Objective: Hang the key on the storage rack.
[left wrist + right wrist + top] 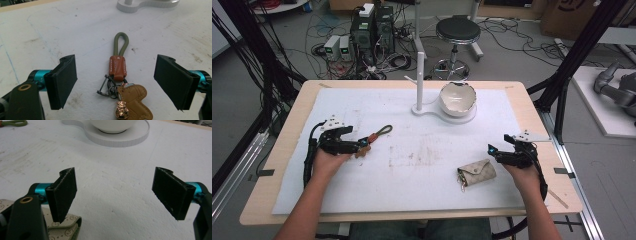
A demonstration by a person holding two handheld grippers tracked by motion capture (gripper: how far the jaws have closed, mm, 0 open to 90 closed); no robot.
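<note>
The white-covered surface [412,180] carries a white bowl [457,97] on its stand at the far edge. Nearer than the bowl, rightward, a monogram key pouch [476,172] lies just beside the open right hand-held gripper [494,152]. Leftward, a leather keychain [120,82] lies between the left hand-held gripper's [115,80] spread jaws, untouched.
</note>
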